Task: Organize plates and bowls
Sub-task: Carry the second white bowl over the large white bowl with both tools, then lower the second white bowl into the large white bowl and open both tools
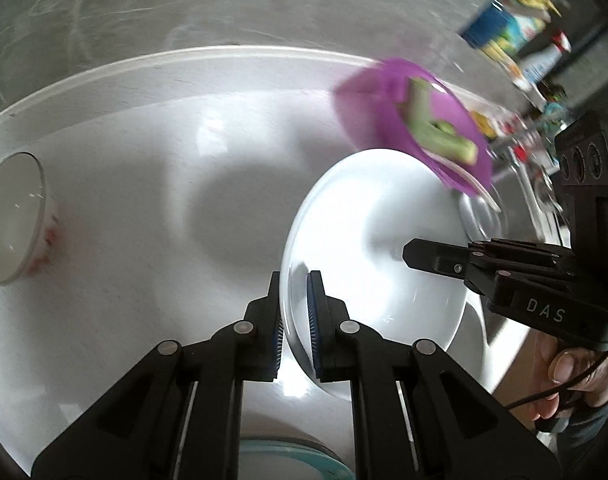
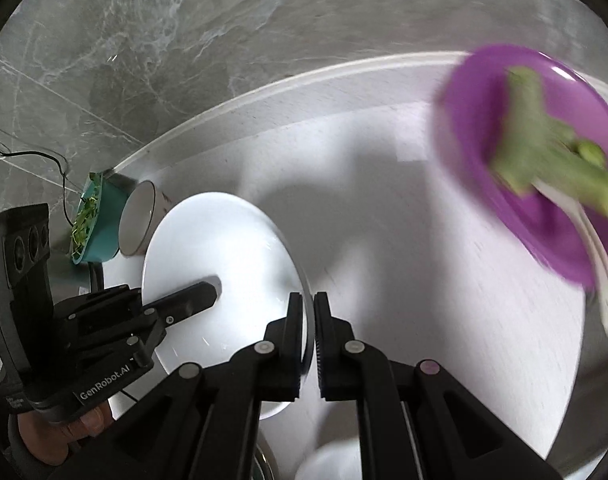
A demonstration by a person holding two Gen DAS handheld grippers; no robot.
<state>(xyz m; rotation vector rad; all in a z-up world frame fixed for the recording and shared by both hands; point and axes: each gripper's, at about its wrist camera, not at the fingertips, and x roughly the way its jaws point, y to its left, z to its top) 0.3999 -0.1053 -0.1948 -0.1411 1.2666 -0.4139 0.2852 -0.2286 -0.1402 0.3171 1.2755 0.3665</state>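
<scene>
A white plate is held up off the white table, gripped at opposite rims by both grippers. My left gripper is shut on its near rim; my right gripper reaches onto the plate from the right. In the right wrist view my right gripper is shut on the plate rim, and the left gripper holds the far side. A purple bowl with green food and a white utensil stands beyond the plate; it also shows in the right wrist view.
A round white table stands over a grey marble floor. A glass cup stands at the left. A teal bowl of greens and a grey cup sit beyond the plate. Bottles and packets are at far right.
</scene>
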